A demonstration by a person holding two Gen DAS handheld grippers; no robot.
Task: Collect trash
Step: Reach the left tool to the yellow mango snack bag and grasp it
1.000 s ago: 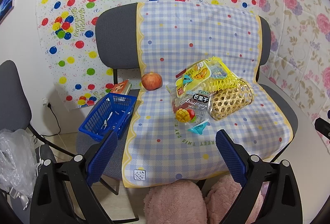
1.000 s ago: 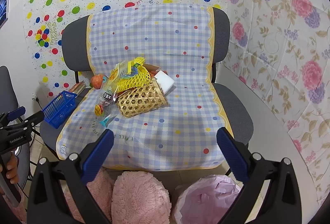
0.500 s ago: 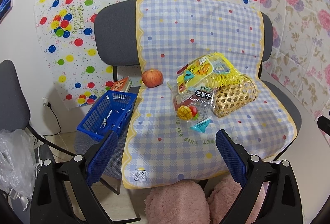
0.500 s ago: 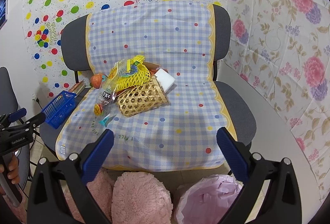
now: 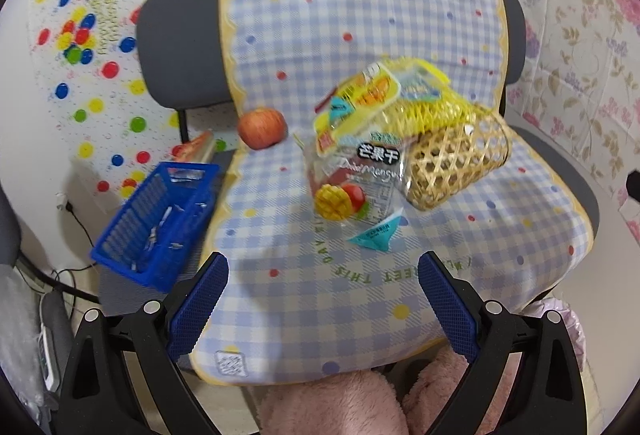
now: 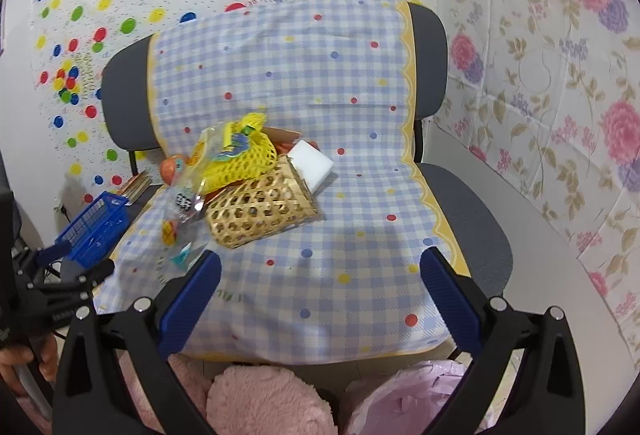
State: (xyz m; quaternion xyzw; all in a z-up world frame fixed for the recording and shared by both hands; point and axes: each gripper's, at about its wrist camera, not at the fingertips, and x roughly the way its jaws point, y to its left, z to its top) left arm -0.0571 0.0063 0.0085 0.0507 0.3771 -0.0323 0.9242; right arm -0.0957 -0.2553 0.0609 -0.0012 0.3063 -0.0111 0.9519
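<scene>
On the checked cloth over the chair seat (image 5: 304,299) lies a tipped woven basket (image 5: 456,163) with a yellow foam net (image 5: 428,107) and snack wrappers spilling out. A clear dried-mango bag (image 5: 356,183) and a small teal wrapper (image 5: 378,235) lie in front of it. My left gripper (image 5: 323,271) is open, just short of the teal wrapper. My right gripper (image 6: 320,267) is open over the seat, right of the basket (image 6: 260,211). A white block (image 6: 312,165) lies behind the basket. A pink bag-lined bin (image 6: 408,399) stands below the seat.
An apple (image 5: 262,127) sits left of the wrappers. A blue plastic basket (image 5: 156,223) rests on the neighbouring chair to the left, a booklet (image 5: 192,151) behind it. Pink fuzzy slippers (image 5: 332,407) show below. A floral sheet (image 6: 560,75) covers the right wall.
Both grippers have moved closer to the chair. The left one has advanced toward the wrappers, which now look larger. Nothing on the seat has shifted.
</scene>
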